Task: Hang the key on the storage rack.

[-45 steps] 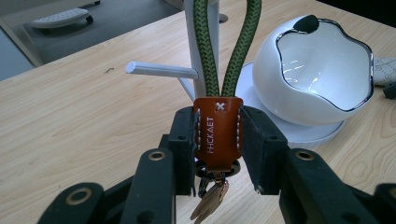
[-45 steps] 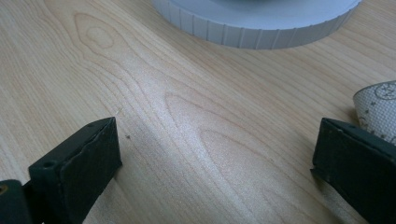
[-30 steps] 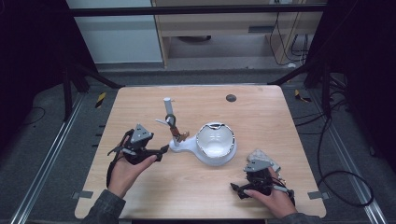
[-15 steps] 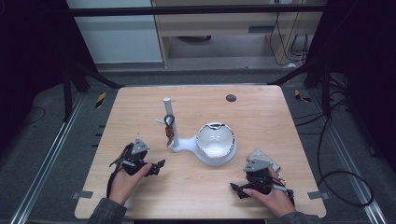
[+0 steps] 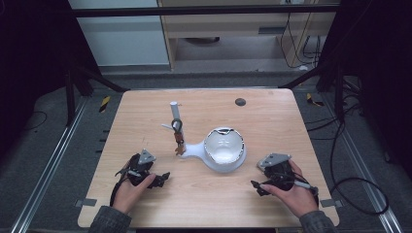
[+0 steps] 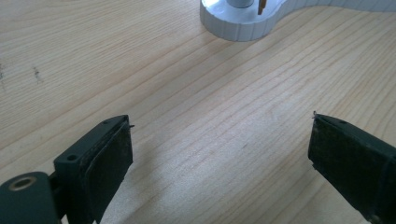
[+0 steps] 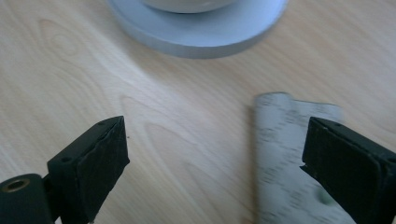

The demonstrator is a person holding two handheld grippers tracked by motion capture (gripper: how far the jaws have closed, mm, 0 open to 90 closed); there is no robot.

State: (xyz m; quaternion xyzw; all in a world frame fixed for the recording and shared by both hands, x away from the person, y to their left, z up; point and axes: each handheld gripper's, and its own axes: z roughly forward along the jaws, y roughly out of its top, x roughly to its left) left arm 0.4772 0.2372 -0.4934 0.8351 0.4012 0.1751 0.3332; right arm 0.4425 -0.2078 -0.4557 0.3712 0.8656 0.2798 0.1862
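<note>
- Background: dark room, metal frame rails on the floor, a pale cabinet beyond the far edge of the wooden table [image 5: 145, 111].
- Table: light wood; a small dark disc [image 5: 240, 102] lies near its far edge, well ahead of both tongs.
- White stand [image 5: 216, 156]: round base carrying a bowl-shaped white part, with a narrower arm running out to an upright post [image 5: 174, 112]. It sits ahead of and between the two tongs, touching neither.
- Small brown and dark pieces [image 5: 178, 137] hang on the post; too small to identify.
- Left gripper [image 6: 219, 154]: rests on the table near the front edge, held in a hand; jaws spread wide over bare wood, nothing between them. The stand's ribbed foot [image 6: 238, 25] lies ahead.
- Right gripper [image 7: 215, 158]: also low at the front edge, jaws released and wide. A pale printed strip [image 7: 285, 154], possibly tape or paper, lies on the wood by one jaw, blurred.
</note>
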